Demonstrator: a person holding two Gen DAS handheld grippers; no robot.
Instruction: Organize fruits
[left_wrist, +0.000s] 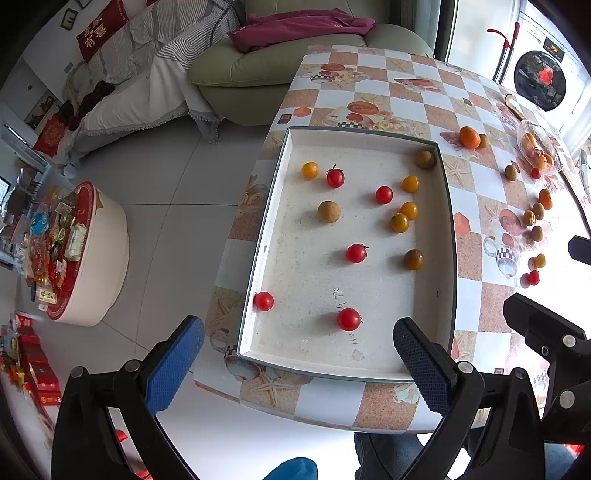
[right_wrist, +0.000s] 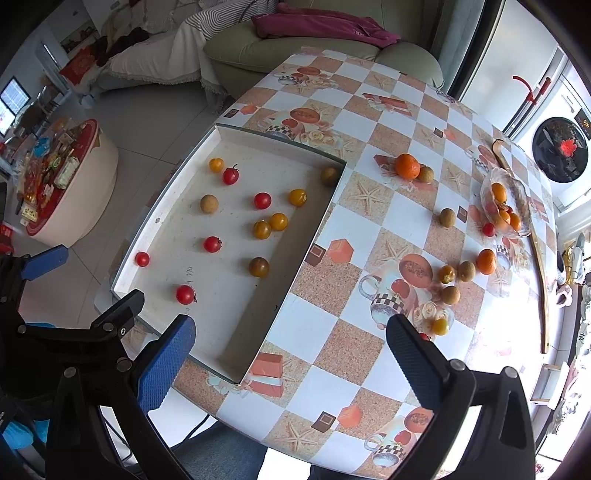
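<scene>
A white tray (left_wrist: 428, 321) sits on the checkered table (left_wrist: 406, 96) and holds several red cherry tomatoes (left_wrist: 348, 319), yellow tomatoes (left_wrist: 399, 222) and brown longans (left_wrist: 328, 211). The tray (right_wrist: 295, 236) also shows in the right wrist view. More fruit lies loose on the table to the right: an orange (right_wrist: 407, 166), longans (right_wrist: 447, 217), a small orange (right_wrist: 486, 261). My left gripper (left_wrist: 295, 363) is open and empty above the tray's near edge. My right gripper (right_wrist: 290, 363) is open and empty over the table's near part, right of the tray.
A glass bowl (right_wrist: 517, 192) with oranges stands at the table's far right. A long wooden stick (right_wrist: 541, 280) lies along the right edge. A green sofa (left_wrist: 277, 62) is behind the table. A round low table (left_wrist: 96, 258) with snacks stands on the floor at left.
</scene>
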